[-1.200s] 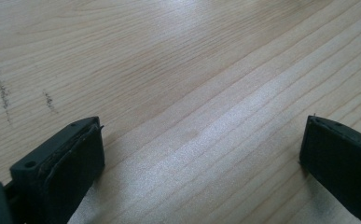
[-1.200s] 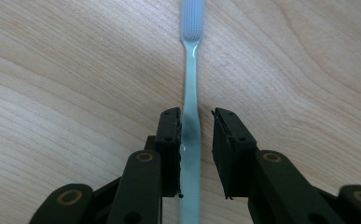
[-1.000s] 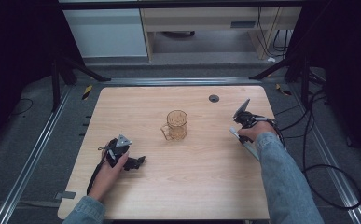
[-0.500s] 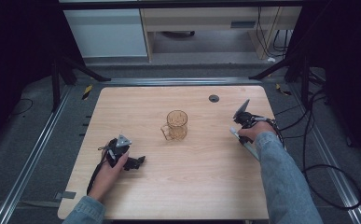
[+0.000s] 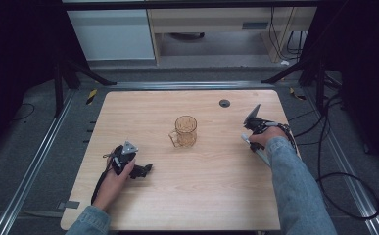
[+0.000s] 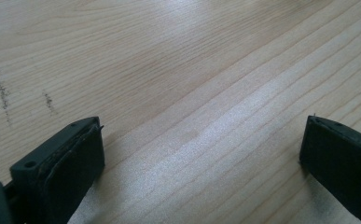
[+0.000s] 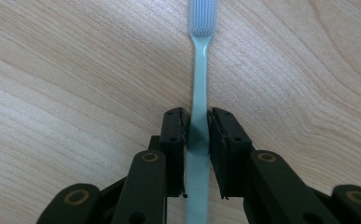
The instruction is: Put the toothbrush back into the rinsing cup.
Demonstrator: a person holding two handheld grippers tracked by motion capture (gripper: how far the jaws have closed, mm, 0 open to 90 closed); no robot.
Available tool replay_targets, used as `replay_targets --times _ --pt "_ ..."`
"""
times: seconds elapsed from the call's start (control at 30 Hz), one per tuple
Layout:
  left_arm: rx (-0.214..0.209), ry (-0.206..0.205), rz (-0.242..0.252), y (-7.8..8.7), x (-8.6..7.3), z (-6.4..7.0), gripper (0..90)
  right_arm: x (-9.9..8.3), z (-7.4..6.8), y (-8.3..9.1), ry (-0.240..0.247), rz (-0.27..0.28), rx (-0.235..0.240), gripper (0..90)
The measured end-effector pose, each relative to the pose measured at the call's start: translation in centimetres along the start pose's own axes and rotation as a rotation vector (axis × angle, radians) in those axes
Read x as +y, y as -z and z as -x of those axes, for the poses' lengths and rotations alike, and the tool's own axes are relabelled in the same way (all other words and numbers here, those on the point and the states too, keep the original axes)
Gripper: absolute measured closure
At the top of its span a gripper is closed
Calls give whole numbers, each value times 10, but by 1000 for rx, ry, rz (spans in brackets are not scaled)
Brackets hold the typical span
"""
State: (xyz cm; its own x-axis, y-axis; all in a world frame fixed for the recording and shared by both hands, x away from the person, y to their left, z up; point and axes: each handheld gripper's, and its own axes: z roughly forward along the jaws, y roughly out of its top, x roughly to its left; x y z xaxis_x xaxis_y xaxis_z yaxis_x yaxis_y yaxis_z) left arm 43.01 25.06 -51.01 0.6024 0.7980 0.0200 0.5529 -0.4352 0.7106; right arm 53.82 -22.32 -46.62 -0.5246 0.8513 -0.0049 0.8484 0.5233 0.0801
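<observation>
The right gripper (image 7: 197, 133) had its jaws closed on the thin handle of a pale blue-green toothbrush (image 7: 199, 84), whose light bristle head pointed away over the wooden table (image 5: 216, 186), perhaps resting on it. The left gripper (image 6: 201, 154) was wide open, holding nothing, low over bare wood.

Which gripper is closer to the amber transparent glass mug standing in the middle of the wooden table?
The right, by a little. The right gripper, shut on a pale blue toothbrush, is to the right of the mug; the open left gripper lies nearer the person, to its left.
</observation>
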Motion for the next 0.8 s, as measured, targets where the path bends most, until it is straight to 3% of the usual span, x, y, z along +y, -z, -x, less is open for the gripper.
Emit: replay_targets --times 0.8 --pt "0 3 3 0 0 0 0 2 -1 0 13 -31 -6 790"
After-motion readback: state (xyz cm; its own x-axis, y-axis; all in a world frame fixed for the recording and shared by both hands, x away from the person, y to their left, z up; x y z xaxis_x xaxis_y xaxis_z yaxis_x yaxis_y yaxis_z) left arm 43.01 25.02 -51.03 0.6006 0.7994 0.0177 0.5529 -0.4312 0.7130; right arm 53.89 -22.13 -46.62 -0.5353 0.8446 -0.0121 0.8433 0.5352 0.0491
